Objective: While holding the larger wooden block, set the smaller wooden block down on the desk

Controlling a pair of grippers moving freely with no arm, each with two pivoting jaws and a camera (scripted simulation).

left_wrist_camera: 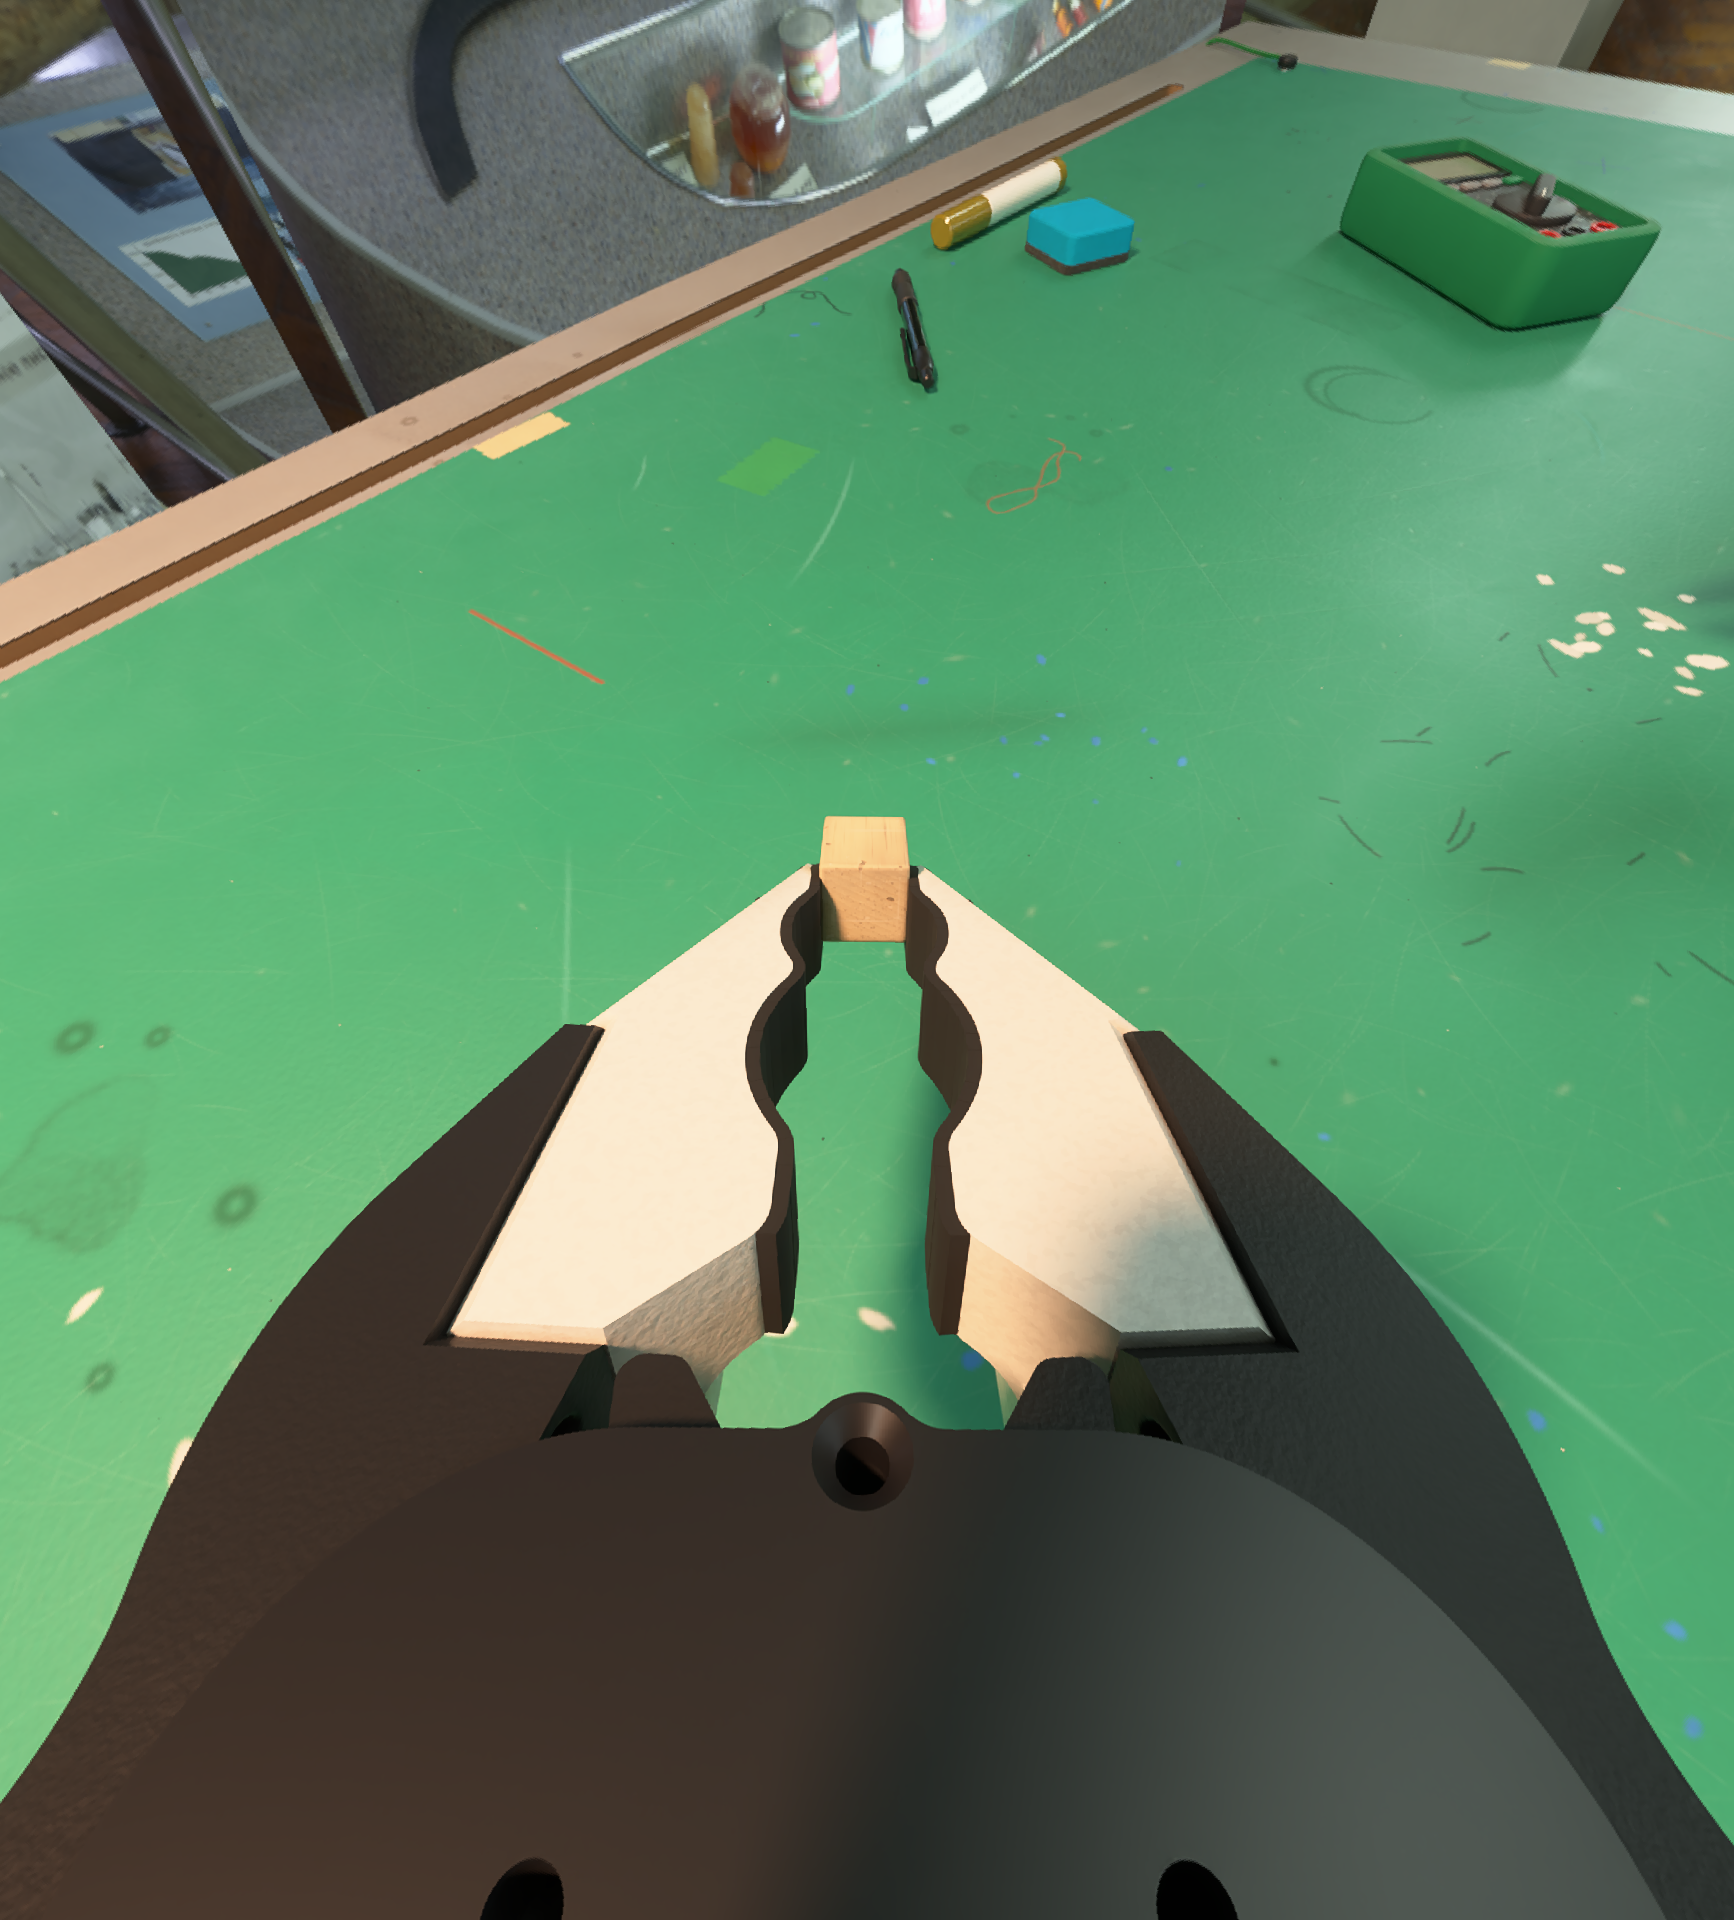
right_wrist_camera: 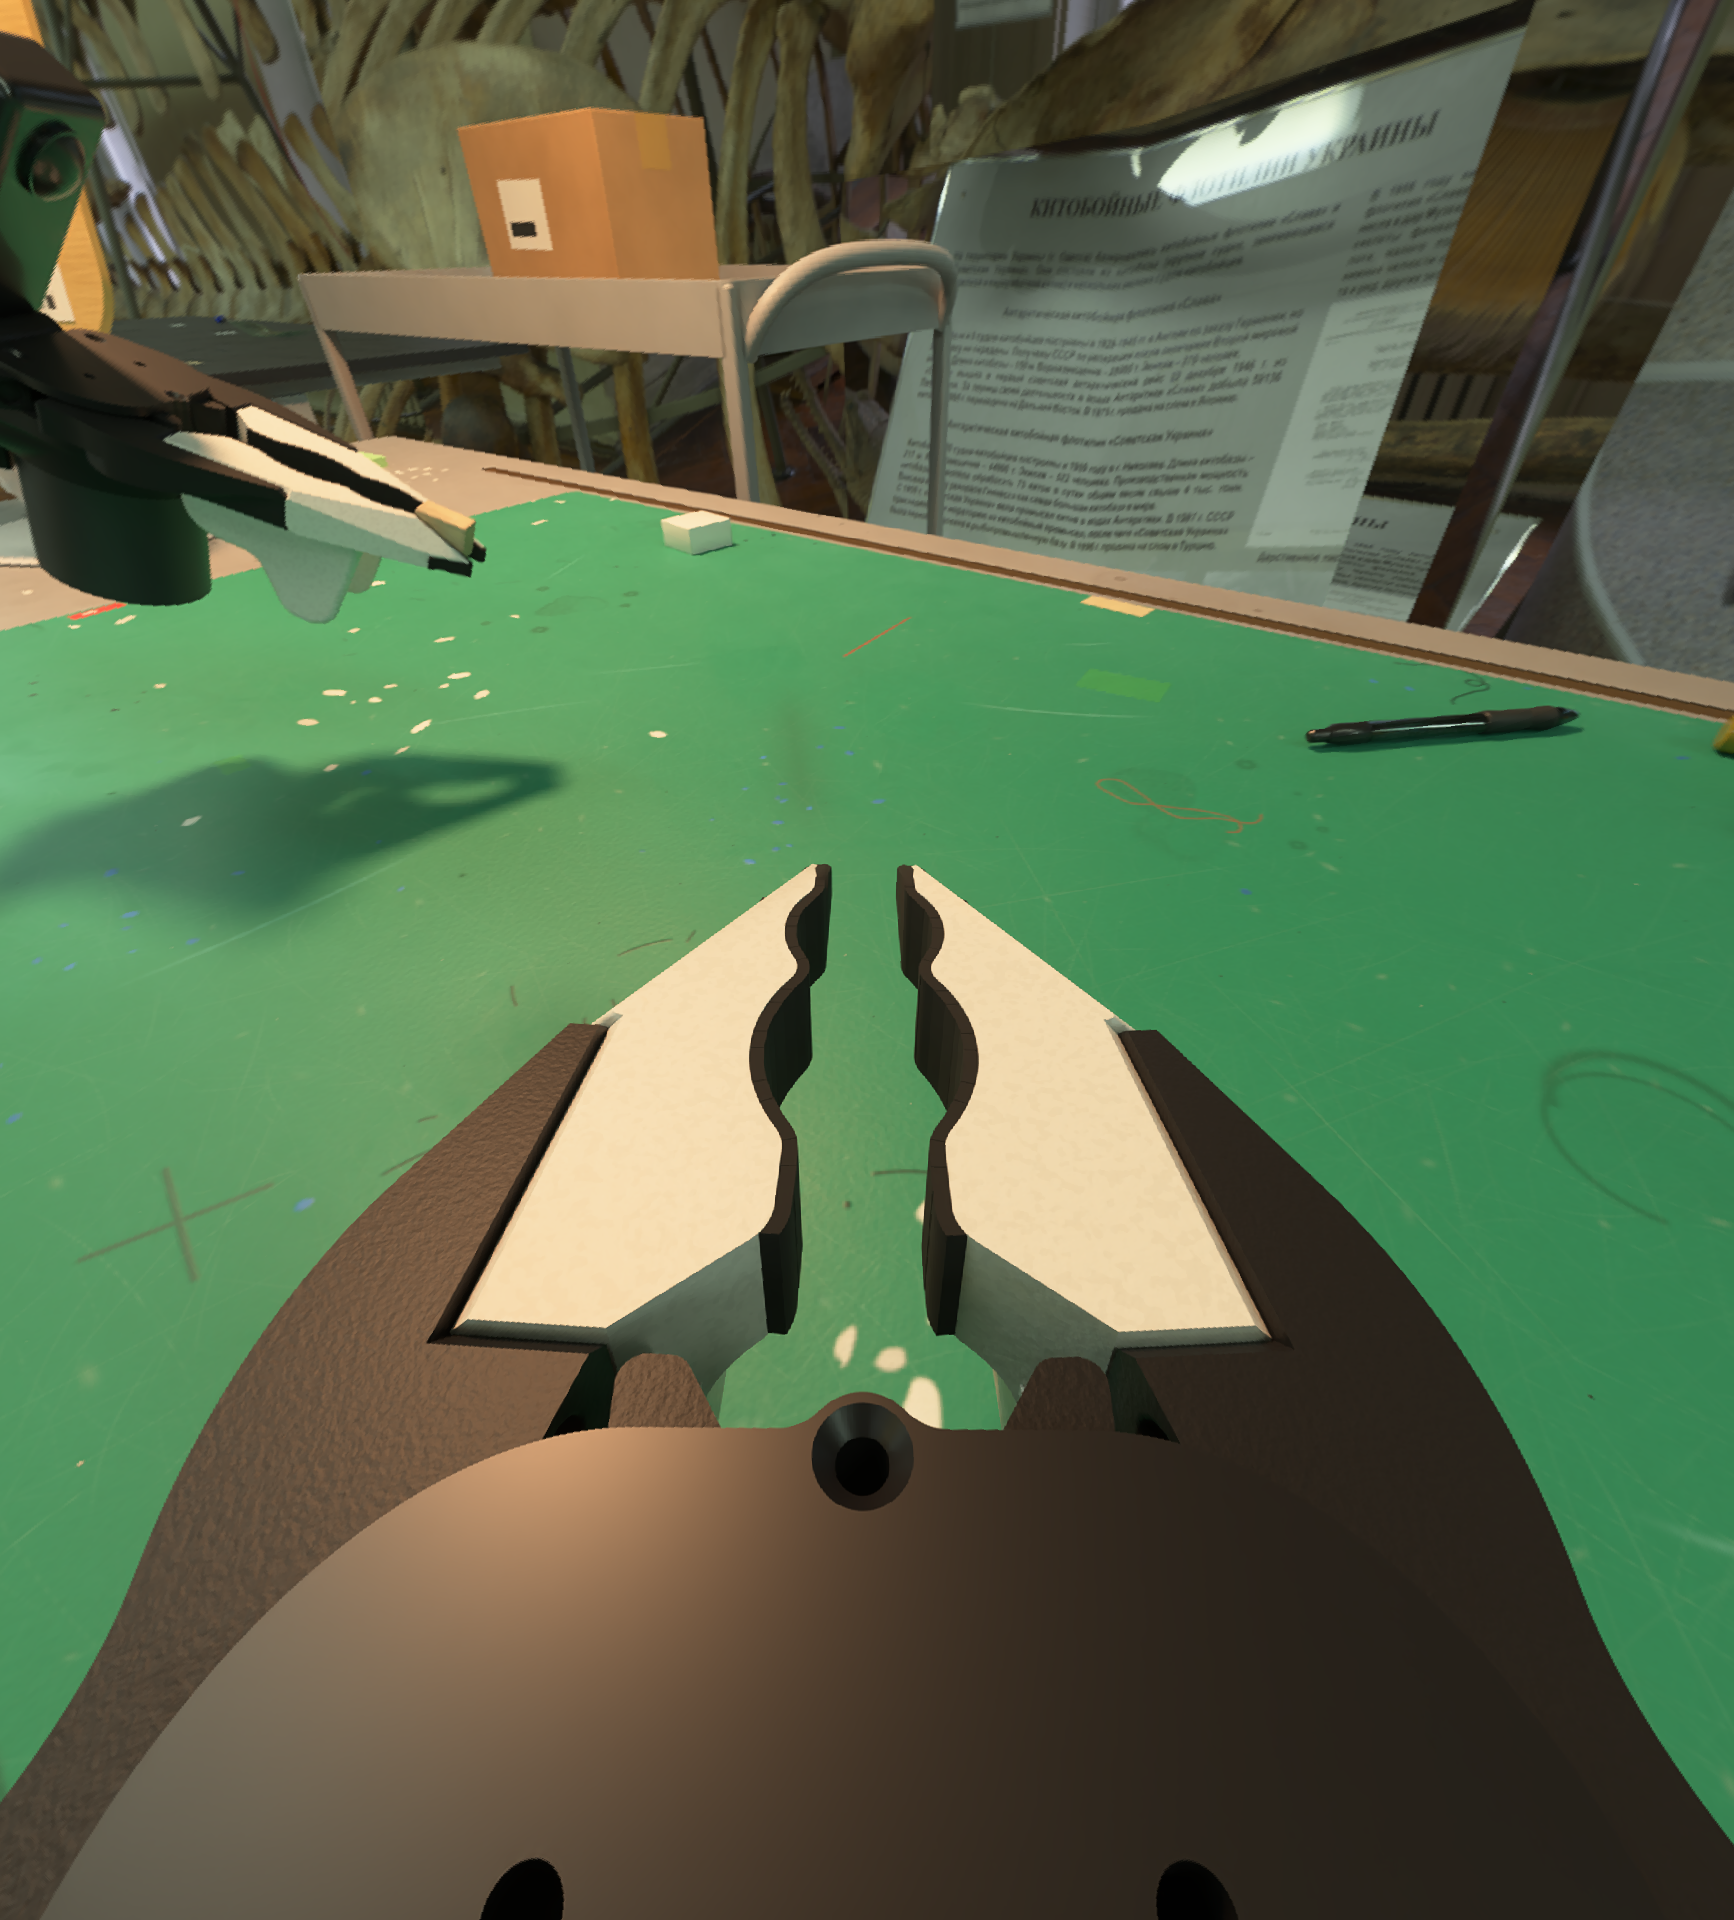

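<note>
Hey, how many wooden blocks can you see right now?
1. A small pale wooden cube, pinched in the left tool above the green desk. The right tool holds nothing; another may be out of view.

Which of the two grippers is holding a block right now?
The left gripper: a wooden block sits pinched between its fingertips. The right gripper is empty, jaws slightly apart.
</note>
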